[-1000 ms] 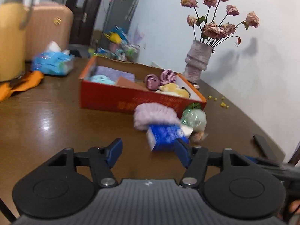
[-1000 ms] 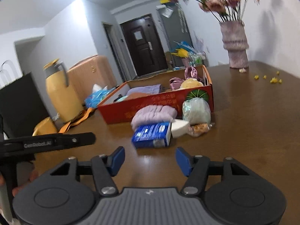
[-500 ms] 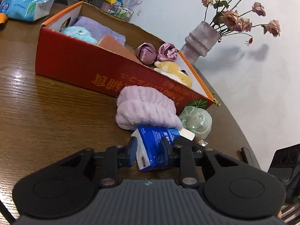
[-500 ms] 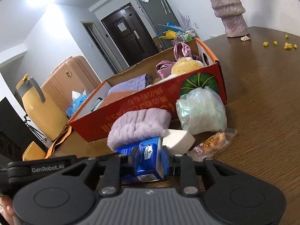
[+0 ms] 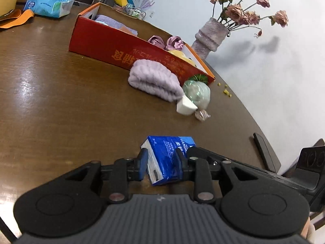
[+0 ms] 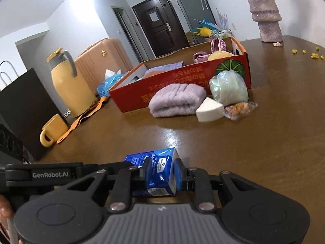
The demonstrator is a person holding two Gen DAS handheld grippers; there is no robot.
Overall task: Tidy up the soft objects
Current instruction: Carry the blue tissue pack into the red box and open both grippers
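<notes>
Blue tissue pack (image 5: 169,158) sits pinched between the jaws of both left gripper (image 5: 161,163) and right gripper (image 6: 160,174)

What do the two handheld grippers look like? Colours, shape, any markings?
Both match: the left gripper and right gripper have a ribbed grey body, black linkage arms with silver pivot screws, two round black discs, and blue finger pads. White "GenRobot.AI" lettering marks the left one's black side bar. No cables or sleeves visible.

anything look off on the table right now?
Yes: yellow crumbs lie scattered on the table near the vase. Both grippers, left and right, clamp the same blue tissue pack, denting it.
</notes>
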